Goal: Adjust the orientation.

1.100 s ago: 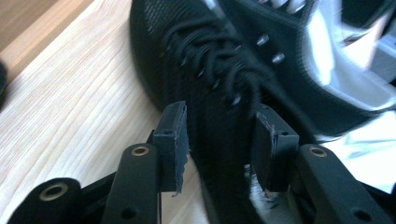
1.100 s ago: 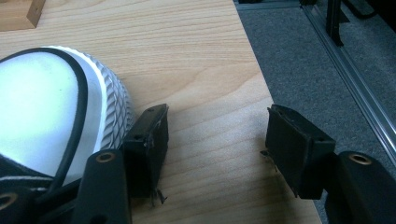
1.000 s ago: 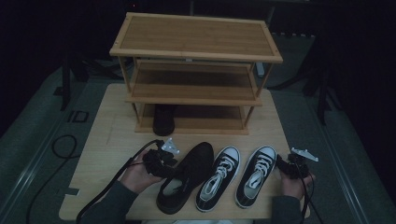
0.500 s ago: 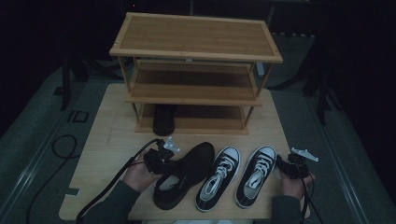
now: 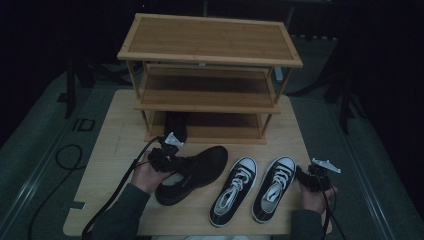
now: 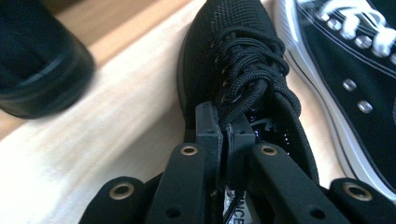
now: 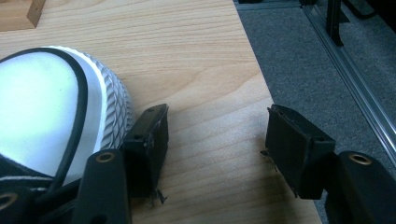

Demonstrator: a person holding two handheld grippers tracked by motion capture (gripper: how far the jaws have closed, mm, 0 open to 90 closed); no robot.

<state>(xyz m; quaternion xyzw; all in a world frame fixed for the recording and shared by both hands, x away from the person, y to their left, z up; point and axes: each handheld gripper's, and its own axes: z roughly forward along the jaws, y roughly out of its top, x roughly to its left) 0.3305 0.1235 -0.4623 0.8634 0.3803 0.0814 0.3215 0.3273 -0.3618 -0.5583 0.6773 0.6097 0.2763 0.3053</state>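
The left gripper [image 6: 225, 133] has just closed, pinching only the black shoe's [image 5: 192, 172] tongue; lifted, the shoe could swing or slip. The right gripper [image 7: 215, 149] gapes, empty.

The right gripper [image 7: 212, 149] is seen from behind its 2 black jaws, which stand wide apart with nothing but bare board between them. The white rubber toe cap of a black canvas sneaker [image 7: 51, 107] lies just beside the left-hand jaw. Both rest over a light wooden tabletop [image 7: 187, 56], whose edge is bordered by grey carpeted floor [image 7: 299, 60]. A wooden post foot [image 7: 18, 14] is seen at the upper left corner.
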